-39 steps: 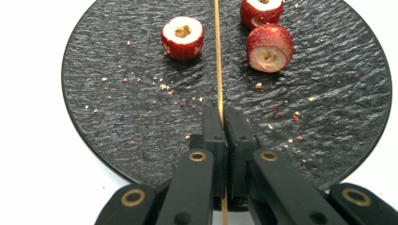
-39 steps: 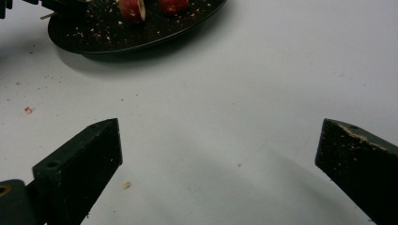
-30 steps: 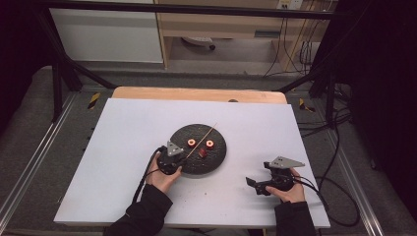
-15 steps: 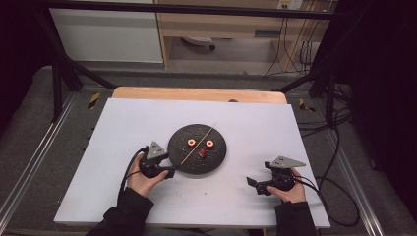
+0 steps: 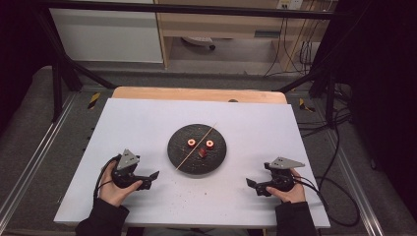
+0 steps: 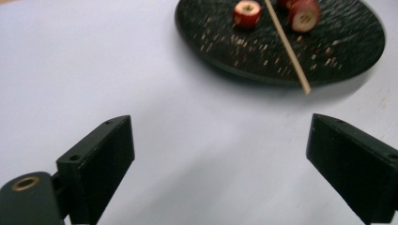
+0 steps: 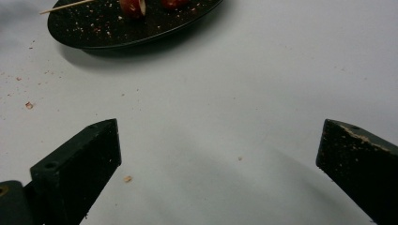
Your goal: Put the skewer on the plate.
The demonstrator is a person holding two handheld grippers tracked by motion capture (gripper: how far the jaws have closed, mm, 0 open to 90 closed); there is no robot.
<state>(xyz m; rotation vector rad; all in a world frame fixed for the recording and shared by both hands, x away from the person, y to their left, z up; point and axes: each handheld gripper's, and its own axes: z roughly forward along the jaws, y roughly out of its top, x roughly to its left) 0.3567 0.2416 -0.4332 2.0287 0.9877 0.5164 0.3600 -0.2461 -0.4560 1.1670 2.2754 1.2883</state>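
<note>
Nearest the person, the left gripper (image 5: 153, 175) has just been opening and stands wide, nothing between its jaws; the right gripper (image 5: 252, 184) gapes empty too. Farther off, mid-table, the black plate (image 5: 216, 157) holds 3 red fruit pieces (image 5: 191, 143) and a skewer (image 5: 194, 147) laid across it.

In the left gripper view the far rim of the black plate (image 6: 281, 56) runs off the top edge, which also cuts the wooden skewer (image 6: 287, 47) and the far fruit pieces (image 6: 304, 14). The right jaw there is clipped by the right edge. In the right gripper view the plate (image 7: 131, 28), skewer (image 7: 65, 6) and fruit pieces (image 7: 133, 7) are again cut by the top edge, and its right jaw by the corner. In the high view the person's sleeves (image 5: 101, 221) run off the near edge, and the fruit pieces (image 5: 200, 145) are too small to identify
</note>
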